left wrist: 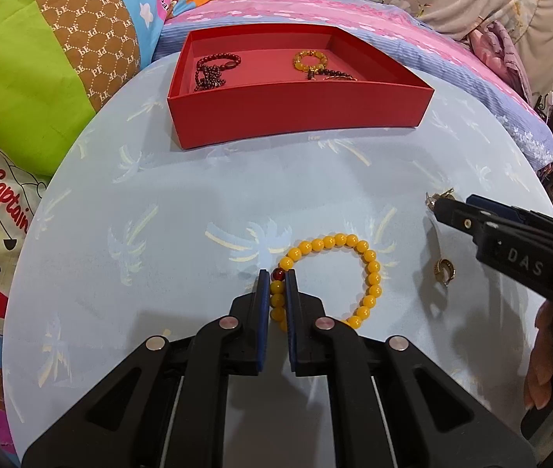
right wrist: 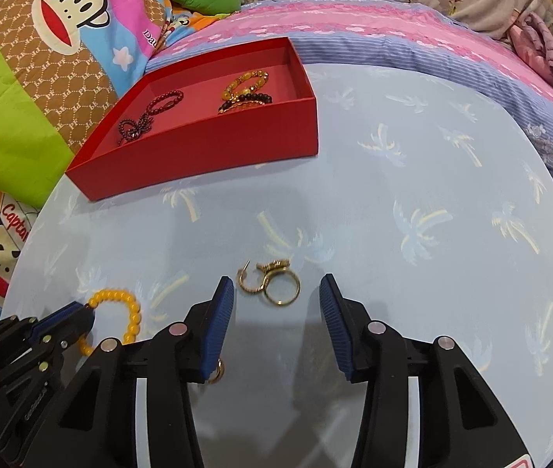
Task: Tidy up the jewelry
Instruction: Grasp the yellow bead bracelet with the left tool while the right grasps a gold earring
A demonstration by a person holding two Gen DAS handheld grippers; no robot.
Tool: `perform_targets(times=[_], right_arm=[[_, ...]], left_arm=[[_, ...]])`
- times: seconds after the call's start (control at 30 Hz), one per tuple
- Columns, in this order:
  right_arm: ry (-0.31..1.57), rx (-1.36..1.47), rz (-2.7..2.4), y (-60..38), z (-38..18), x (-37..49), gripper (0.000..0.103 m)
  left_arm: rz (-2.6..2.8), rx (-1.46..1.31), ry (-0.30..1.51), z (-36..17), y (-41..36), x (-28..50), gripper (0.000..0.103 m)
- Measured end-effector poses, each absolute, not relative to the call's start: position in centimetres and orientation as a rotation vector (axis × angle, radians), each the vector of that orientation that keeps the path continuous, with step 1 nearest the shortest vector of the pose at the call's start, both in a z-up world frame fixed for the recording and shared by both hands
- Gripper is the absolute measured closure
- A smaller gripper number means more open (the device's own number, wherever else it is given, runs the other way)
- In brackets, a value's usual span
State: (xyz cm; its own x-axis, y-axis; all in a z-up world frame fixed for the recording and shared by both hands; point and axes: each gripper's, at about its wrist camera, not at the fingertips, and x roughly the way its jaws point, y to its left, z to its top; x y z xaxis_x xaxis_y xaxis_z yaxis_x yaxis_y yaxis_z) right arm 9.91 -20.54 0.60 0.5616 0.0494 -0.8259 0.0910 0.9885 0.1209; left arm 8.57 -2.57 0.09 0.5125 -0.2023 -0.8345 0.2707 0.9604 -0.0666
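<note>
**Yellow bracelet pinched at one side; loose gold pieces wait ahead of the right gripper**

The left gripper (left wrist: pixel 277 273) has its jaws closed narrowly around the yellow bead bracelet (left wrist: pixel 338 273), which lies flat on the bench (left wrist: pixel 198 214). The pads (left wrist: pixel 264 292) flank the stretch of beads beside the single dark red bead (left wrist: pixel 278 274), probably because a straight run of the loop gives a surer pinch than its curve. Whether the pads already press the beads or just bracket them is hard to say.

The right gripper (right wrist: pixel 276 292) hovers low with jaws released and wide apart, lined up toward a gold ring (right wrist: pixel 282 292) and a small gold hoop (right wrist: pixel 248 280) that touch each other on the cloth. That spread suits a small cluster whose outline is irregular.

The red box (left wrist: pixel 295 117) sits at the far side of the bench, open-topped, already holding a dark beaded strand (left wrist: pixel 214 72) on its left and a yellow-and-dark bead piece (left wrist: pixel 315 64) on its right, so it reads as the collecting place.

Another gold piece (left wrist: pixel 444 271) lies near the right gripper; in the right wrist view it is mostly covered by a finger. The near part of the bracelet loop is hidden under the left gripper body.
</note>
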Motion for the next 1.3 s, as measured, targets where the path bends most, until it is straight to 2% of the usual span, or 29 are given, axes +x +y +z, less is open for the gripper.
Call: perform_targets(times=[0.1, 0.27, 0.47, 1.03, 1.13, 1.2, 1.3], right_arm=[[0.968, 0.151, -0.02, -20.7, 0.5, 10.3, 0.065], [0.966, 0.16, 0.002, -20.6, 0.6, 10.2, 0.083], [0.969, 0.158, 0.007, -20.2, 0.6, 9.5, 0.099], [0.969, 0.196, 0.04, -19.9, 1.4, 6.6, 0.101], [1.0, 0.239, 0.059, -20.1, 0.8, 6.4, 0.099], [1.004, 0.253, 0.057, -20.3, 0.6, 6.1, 0.094], [0.999, 0.259, 0.049, -20.5, 0.7, 5.9, 0.093]], left_arm=[[-0.287, 0.072, 0.992, 0.1, -2.6, 8.7, 0.095], [-0.286, 0.069, 0.993, 0.1, -2.6, 8.7, 0.095], [-0.288, 0.057, 1.0, 0.1, -2.5, 8.7, 0.095], [-0.292, 0.046, 1.009, 0.1, -2.4, 7.8, 0.095], [-0.293, 0.046, 1.009, 0.1, -2.4, 7.8, 0.095], [-0.292, 0.045, 1.009, 0.1, -2.4, 7.9, 0.095], [-0.291, 0.044, 1.008, 0.1, -2.5, 7.7, 0.095]])
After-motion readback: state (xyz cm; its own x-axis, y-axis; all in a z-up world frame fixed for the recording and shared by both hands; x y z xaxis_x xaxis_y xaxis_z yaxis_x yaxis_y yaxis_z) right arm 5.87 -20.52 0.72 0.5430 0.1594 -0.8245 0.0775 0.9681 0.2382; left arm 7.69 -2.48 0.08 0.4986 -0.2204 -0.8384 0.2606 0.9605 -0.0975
